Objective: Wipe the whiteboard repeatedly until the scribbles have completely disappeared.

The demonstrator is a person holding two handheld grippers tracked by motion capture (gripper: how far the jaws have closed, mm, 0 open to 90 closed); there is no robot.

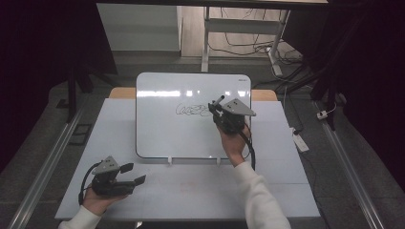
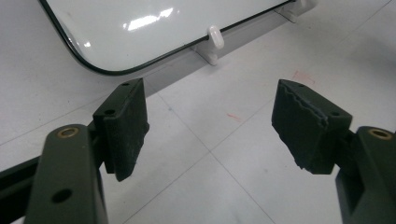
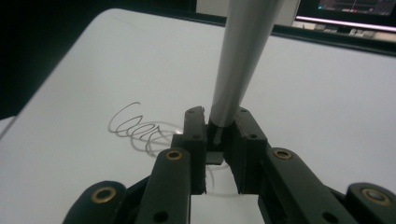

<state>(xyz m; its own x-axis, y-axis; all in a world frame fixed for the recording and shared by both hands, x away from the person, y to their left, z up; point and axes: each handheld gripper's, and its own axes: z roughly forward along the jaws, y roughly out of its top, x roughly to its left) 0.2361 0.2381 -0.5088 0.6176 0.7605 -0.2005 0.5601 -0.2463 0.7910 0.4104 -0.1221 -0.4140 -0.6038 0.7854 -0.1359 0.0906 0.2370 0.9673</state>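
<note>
A whiteboard [image 1: 162, 124] leans on small white feet on the table, with a black scribble [image 1: 190, 110] near its middle. My right gripper [image 1: 213, 109] is shut on a grey marker [image 3: 243, 51] and hovers just right of the scribble [image 3: 140, 128]. In the high view the marker [image 1: 218, 100] sticks up and back from the jaws. My left gripper [image 1: 135, 173] rests low on the table at the front left, jaws wide apart with nothing between them. Its pads [image 2: 123, 126] frame bare table, with the whiteboard's lower corner [image 2: 116, 42] beyond.
The white table [image 1: 191, 191] carries the board on two white clip feet [image 2: 214, 39]. Beyond the table are a desk frame [image 1: 243, 28] and loose cables [image 1: 248, 47] on the floor. A metal rail [image 1: 47, 162] runs along the left.
</note>
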